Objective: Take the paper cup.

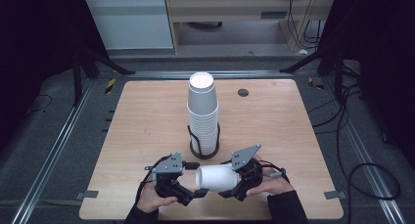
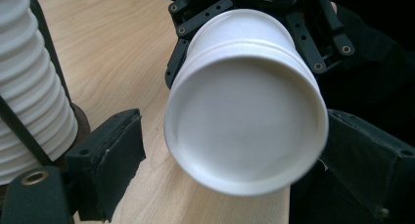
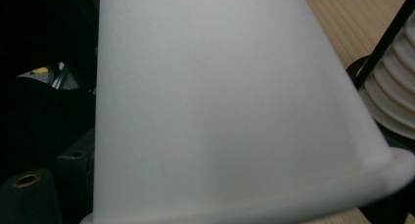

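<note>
Two grippers meet over a single white cup at the near edge of a wooden table.

High view: the table [image 1: 147, 121] stands on grey floor with dark frame rails; beyond the grippers rises a cup stack [image 1: 202, 114] in a black wire holder. The right gripper [image 1: 234, 185] clamps the cup [image 1: 217, 177], which lies on its side. Left gripper view: the left gripper [image 2: 235, 165] stands wide, the cup's base between its jaws, the left pad clear of it. Right gripper view: the cup's wall runs close along the camera, the stack off to the right.

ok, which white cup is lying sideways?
The single cup between the two grippers, held level above the table's near edge. The others stand stacked upright in the black holder.
</note>
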{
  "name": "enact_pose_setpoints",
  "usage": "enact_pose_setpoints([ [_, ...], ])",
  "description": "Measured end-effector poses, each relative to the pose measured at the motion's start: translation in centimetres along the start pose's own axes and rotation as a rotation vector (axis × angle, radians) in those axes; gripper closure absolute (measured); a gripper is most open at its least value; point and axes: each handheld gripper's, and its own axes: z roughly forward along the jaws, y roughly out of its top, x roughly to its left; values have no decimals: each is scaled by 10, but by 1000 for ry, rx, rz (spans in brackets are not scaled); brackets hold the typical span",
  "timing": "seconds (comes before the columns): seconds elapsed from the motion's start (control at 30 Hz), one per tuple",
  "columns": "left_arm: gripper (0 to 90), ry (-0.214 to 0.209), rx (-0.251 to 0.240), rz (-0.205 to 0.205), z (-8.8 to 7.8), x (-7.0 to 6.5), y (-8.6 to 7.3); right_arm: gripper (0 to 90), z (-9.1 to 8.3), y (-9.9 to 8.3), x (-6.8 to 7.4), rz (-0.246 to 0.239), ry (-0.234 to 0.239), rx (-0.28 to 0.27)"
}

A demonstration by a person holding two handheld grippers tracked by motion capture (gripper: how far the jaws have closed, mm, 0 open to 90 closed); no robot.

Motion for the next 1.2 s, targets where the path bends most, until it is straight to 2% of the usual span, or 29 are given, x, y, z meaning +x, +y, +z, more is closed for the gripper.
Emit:
enact_pose_setpoints([
  [0.47,107,-17,21,-7,10,2,2,92,11,8,0,-22,11,25],
  [0.9,161,-27,20,-13,14,1,2,91,14,15,1,-28,7,4],
  [1.2,184,-29,25,-23,14,1,3,93,14,15,1,-21,6,11],
])
